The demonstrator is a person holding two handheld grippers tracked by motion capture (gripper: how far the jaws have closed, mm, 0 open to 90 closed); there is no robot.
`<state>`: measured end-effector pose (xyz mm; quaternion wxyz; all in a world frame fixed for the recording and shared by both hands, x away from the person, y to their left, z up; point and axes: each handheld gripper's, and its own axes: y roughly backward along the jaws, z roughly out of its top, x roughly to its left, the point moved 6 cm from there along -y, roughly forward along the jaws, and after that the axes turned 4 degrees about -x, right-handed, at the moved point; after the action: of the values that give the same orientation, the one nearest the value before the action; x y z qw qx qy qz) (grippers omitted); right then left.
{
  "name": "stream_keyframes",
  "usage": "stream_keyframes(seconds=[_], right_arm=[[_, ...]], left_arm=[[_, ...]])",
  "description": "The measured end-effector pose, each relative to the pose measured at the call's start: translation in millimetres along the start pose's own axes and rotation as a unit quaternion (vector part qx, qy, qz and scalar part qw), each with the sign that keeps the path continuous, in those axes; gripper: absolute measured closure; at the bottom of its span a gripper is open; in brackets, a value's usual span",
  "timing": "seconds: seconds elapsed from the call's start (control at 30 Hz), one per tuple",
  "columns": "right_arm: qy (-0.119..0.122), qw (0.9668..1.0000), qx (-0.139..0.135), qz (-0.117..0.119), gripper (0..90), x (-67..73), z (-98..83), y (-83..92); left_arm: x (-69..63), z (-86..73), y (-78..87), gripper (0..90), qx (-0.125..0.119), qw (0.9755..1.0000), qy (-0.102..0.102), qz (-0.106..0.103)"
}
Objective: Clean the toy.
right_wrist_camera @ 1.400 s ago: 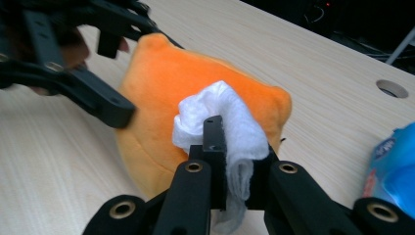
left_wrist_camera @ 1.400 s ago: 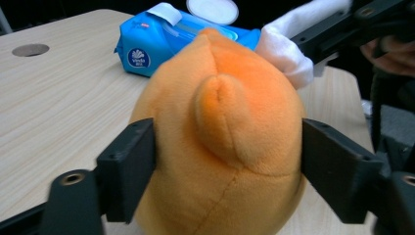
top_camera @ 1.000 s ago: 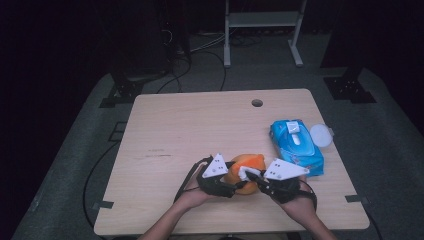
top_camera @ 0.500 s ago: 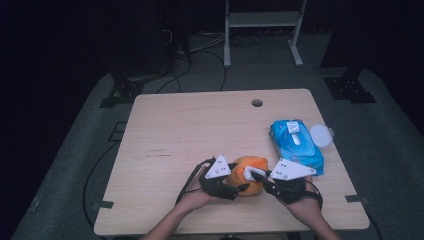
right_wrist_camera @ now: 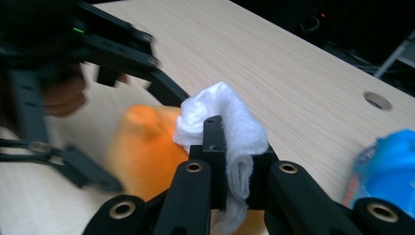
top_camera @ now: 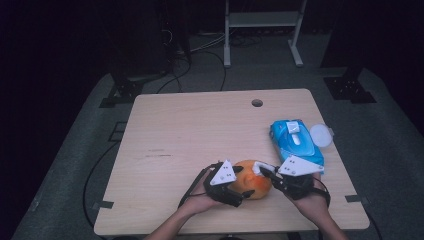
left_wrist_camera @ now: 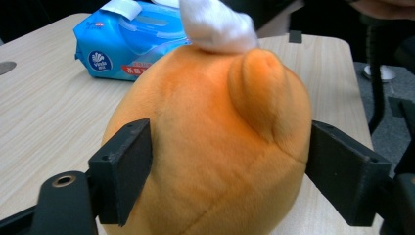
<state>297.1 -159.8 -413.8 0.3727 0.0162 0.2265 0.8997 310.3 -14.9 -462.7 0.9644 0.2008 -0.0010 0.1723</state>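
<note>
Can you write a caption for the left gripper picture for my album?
Two black jaws flank a fuzzy orange plush toy while a folded white wipe dabs its top.

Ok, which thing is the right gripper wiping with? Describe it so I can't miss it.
On the wooden table, near its front edge, sits an orange plush toy. Pressed on the toy's top is a folded white wipe, clamped in the right gripper. It is the only white, crumpled thing there; the blue wipes pack lies behind.
</note>
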Motion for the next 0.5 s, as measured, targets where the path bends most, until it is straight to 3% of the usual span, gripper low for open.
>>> stream_keyframes(seconds=[0.1,0.13,0.17,0.23,0.4,0.43,0.5], right_arm=[[0.006,0.9993,-0.012,0.036,82.9,18.7,6.8,0.4],[0.006,0.9993,-0.012,0.036,82.9,18.7,6.8,0.4],[0.020,0.9985,-0.011,0.050,82.9,30.6,10.4,-1.6],[0.032,0.9979,-0.010,0.055,82.9,35.6,11.8,-4.2],[0.036,0.9987,-0.004,0.037,82.9,24.7,9.4,-2.5],[0.038,0.9992,0.003,0.015,82.9,14.4,5.7,-1.1],[0.034,0.9993,0.010,-0.004,82.9,1.6,0.1,-0.4]], left_arm=[[-1.7,-1.0,0.6,26.2,0.007,1.0000,-0.004,-0.001],[-1.7,-1.0,0.6,27.0,0.007,1.0000,-0.004,-0.001],[-4.4,-2.2,0.2,27.5,0.014,0.9997,-0.017,-0.004],[-5.7,-2.9,0.3,27.9,0.016,0.9996,-0.023,-0.003],[-5.2,-4.8,1.4,29.7,0.009,0.9998,-0.017,-0.007],[-5.2,-5.6,1.9,29.7,0.007,0.9997,-0.019,-0.010],[-4.4,-6.4,3.1,29.8,0.006,0.9997,-0.020,-0.013]])
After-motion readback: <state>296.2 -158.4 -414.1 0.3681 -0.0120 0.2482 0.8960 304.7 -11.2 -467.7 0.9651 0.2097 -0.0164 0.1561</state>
